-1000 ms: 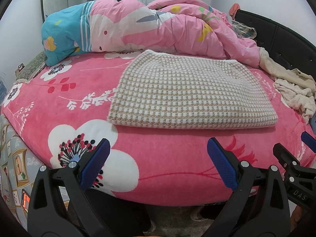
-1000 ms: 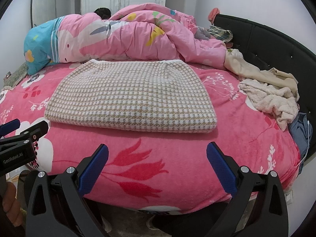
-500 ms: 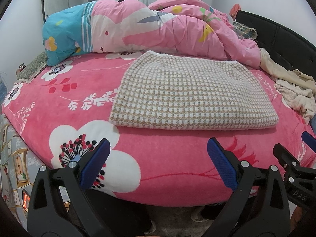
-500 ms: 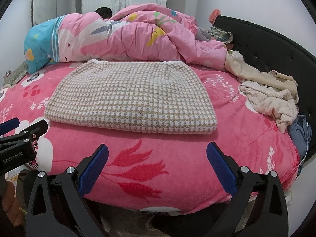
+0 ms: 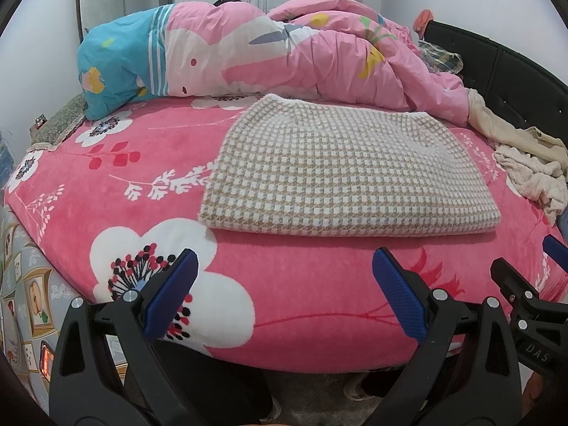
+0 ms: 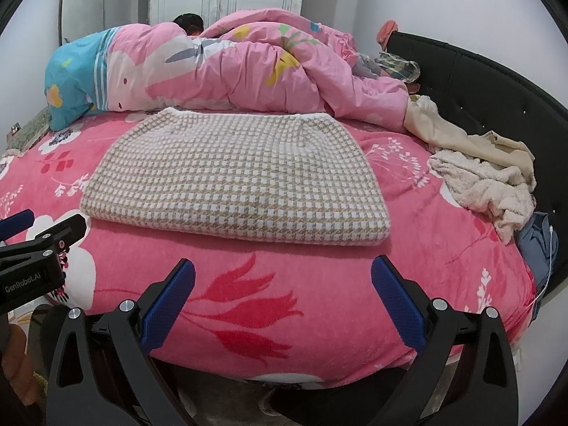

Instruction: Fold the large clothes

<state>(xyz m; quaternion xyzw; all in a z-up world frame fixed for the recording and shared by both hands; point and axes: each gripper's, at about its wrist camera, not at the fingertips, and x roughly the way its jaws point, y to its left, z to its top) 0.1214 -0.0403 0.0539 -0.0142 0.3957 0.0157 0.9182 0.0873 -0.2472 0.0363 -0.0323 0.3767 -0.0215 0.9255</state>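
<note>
The checked garment point(image 5: 349, 174) is lying folded flat in the middle of the bed point(image 5: 305, 294), on the pink flowered cover, its near edge facing both grippers. The left gripper point(image 5: 284, 294) is hovering off the bed's near edge with its fingers point(image 5: 397, 298) spread wide, gripping nothing. The right gripper point(image 6: 284, 294) is hanging alongside it, fingers point(image 6: 397, 298) equally wide and empty. A pink quilt point(image 6: 227, 71) is heaped behind the garment, and loose cream clothes point(image 6: 486, 181) are lying to its right, near the dark headboard point(image 6: 472, 85).
</note>
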